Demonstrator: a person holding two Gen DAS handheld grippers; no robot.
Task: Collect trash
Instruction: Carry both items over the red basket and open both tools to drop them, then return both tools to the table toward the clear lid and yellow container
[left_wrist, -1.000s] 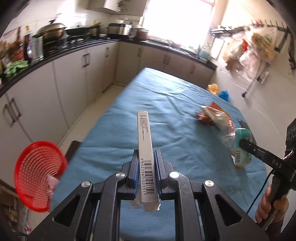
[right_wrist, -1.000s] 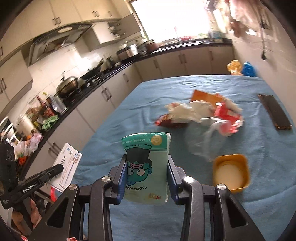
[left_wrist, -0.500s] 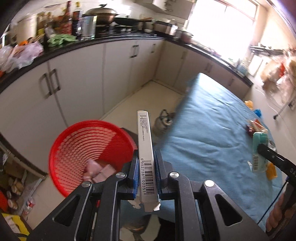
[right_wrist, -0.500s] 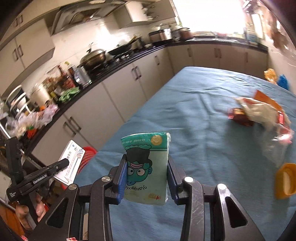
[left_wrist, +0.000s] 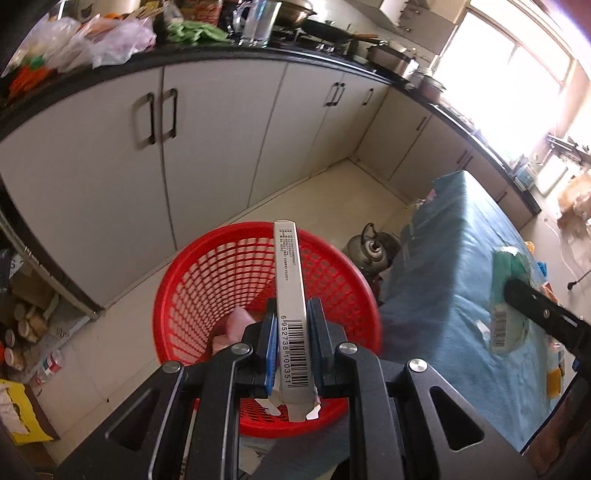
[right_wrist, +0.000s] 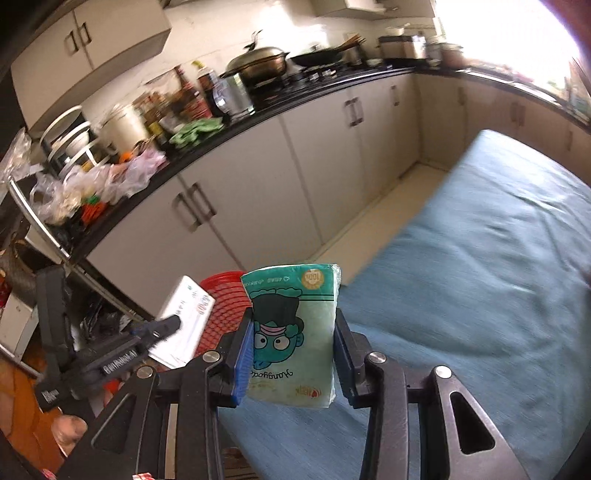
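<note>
My left gripper (left_wrist: 293, 354) is shut on a flat white carton (left_wrist: 291, 295) with a barcode, held edge-up directly over a red mesh basket (left_wrist: 221, 273) on the floor. Pink scraps (left_wrist: 236, 325) lie inside the basket. My right gripper (right_wrist: 293, 354) is shut on a green tissue pack (right_wrist: 291, 325) with a cartoon face, held above the near end of the blue table. The pack also shows in the left wrist view (left_wrist: 508, 295), and the carton (right_wrist: 184, 328) and basket (right_wrist: 225, 291) show in the right wrist view.
The blue-clothed table (left_wrist: 461, 280) stands right of the basket, with a metal kettle (left_wrist: 371, 247) on the floor between them. White cabinets (left_wrist: 192, 147) under a cluttered black counter line the left. Boxes and jars (left_wrist: 22, 332) crowd the floor at far left.
Both grippers swung left, away from the table's litter toward the floor. My left gripper now holds the carton right over the basket; the right follows with the pack.
</note>
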